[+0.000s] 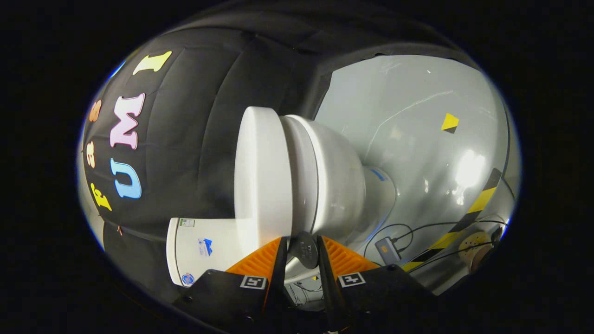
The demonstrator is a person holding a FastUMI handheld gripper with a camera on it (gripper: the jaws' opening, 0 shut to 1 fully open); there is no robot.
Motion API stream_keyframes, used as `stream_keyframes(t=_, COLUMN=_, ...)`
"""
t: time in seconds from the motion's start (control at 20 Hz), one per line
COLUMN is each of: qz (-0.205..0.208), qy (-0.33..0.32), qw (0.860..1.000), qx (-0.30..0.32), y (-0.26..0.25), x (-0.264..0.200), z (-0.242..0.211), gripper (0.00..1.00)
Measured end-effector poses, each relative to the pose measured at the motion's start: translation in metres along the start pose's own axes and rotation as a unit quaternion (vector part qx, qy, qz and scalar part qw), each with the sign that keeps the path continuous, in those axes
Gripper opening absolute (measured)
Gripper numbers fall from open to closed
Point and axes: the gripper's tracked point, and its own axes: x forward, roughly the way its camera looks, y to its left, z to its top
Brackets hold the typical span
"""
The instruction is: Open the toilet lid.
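We see the tool (300,248) from behind, rolled strongly to one side so the scene ahead lies on its flank. Its two fingers (274,260) stand a narrow gap apart, nearly parallel, ribbed pads facing inward. A small dark round tab sits between the tips; we cannot tell whether both pads press on it. Each finger base carries a square marker.

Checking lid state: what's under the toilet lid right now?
The lid lies closed on the seat, bowl below. Bowl's inside is covered. Gripper fingers stand apart, just short of the lid edge.
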Motion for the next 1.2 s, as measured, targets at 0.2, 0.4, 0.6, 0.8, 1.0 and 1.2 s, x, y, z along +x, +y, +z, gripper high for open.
stream_keyframes(t=0.2, qz=0.015, qy=-0.007, qw=0.999, qx=0.034, y=-0.002, x=0.038, z=-0.012, gripper=0.41)
stream_keyframes(t=0.4, qz=0.016, qy=-0.001, qw=1.0, qx=0.027, y=0.0, x=0.0, z=0.002, gripper=0.11)
stream_keyframes(t=0.6, qz=-0.004, qy=0.001, qw=1.0, qx=-0.029, y=0.005, x=-0.001, z=-0.001, gripper=0.04)
stream_keyframes(t=0.8, qz=-0.01, qy=-0.002, qw=0.999, qx=-0.046, y=0.021, x=-0.01, z=0.004, gripper=0.05)
stream_keyframes(t=1.0, qz=-0.017, qy=-0.015, qw=0.995, qx=-0.093, y=0.045, x=-0.019, z=0.001, gripper=0.05)
stream_keyframes(t=1.2, qz=-0.045, qy=-0.032, qw=0.986, qx=-0.155, y=0.073, x=-0.034, z=-0.003, gripper=0.05)
